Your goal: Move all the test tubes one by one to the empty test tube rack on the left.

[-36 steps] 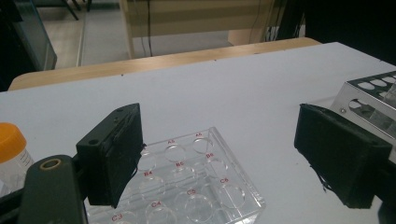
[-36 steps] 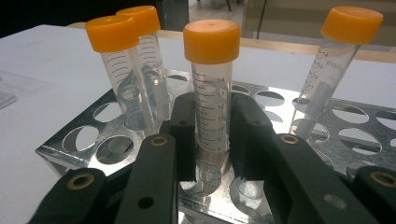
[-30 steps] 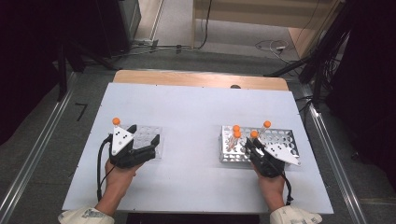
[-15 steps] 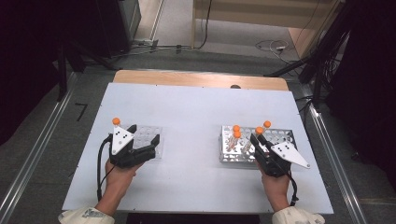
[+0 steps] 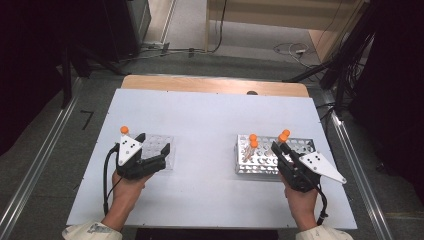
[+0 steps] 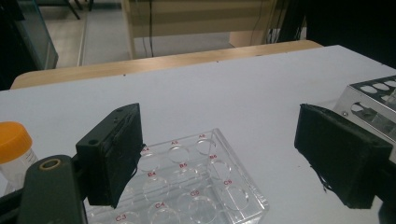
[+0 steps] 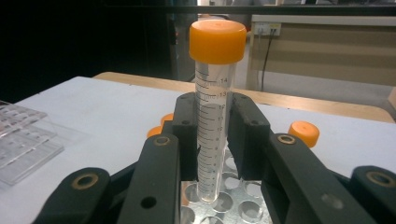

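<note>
Clear plastic tray [image 5: 159,150] is sitting between the left gripper's [image 6: 219,158] spread jaws, while the right gripper [image 7: 212,135] is pinching a light, slippery, orange-capped tube [image 7: 214,112] mid-barrel, just above the metal rack [image 5: 270,157].

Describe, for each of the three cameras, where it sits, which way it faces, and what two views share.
High view: above the table, looking forward and down; both forearms, left gripper, right gripper.
Left gripper view: rides the left gripper, open over the clear well plate.
Right gripper view: rides the right gripper, shut on an orange-capped tube above the metal rack.
Shared: all show the table.
</note>
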The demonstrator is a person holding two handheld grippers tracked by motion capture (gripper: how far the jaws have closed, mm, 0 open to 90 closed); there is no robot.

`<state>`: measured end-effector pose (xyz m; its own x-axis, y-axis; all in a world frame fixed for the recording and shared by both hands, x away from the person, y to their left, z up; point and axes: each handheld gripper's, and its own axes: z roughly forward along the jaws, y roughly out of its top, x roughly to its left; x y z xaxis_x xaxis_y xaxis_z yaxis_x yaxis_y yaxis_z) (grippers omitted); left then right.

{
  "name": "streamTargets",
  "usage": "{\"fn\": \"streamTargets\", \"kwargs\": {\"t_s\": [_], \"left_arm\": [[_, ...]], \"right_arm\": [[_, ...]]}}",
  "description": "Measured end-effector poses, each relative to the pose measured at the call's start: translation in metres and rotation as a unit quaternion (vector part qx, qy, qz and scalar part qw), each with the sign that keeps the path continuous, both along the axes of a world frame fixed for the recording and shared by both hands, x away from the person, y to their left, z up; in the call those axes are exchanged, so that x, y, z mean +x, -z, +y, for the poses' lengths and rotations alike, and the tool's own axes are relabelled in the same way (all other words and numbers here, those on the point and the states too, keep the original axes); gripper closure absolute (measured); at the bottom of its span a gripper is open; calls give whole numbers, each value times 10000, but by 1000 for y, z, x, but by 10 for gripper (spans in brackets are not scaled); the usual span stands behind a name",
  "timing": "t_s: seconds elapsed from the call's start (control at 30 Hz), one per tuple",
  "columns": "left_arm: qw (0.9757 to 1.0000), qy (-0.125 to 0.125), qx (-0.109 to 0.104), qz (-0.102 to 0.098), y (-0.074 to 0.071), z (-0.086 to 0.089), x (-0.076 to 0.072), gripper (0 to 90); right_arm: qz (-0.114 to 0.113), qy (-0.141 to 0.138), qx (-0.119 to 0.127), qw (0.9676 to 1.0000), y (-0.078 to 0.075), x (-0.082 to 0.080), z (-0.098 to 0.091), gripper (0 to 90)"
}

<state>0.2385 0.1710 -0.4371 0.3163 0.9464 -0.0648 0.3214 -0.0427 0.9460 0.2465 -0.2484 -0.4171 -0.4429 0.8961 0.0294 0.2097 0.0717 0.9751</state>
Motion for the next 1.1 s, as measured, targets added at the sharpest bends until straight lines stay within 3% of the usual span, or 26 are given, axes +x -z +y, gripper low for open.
{"fn": "streamTargets", "kwargs": {"t_s": [0.37, 1.1], "left_arm": [[10000, -50, -8, 23, 0, 1, 1, 142], [10000, -55, 0, 50, 1, -1, 2, 135]], "right_arm": [[-2, -380, 60, 9993, -12, -9, 12, 715], [162, -1088, 8, 9939, -9, -11, 50, 715]]}}
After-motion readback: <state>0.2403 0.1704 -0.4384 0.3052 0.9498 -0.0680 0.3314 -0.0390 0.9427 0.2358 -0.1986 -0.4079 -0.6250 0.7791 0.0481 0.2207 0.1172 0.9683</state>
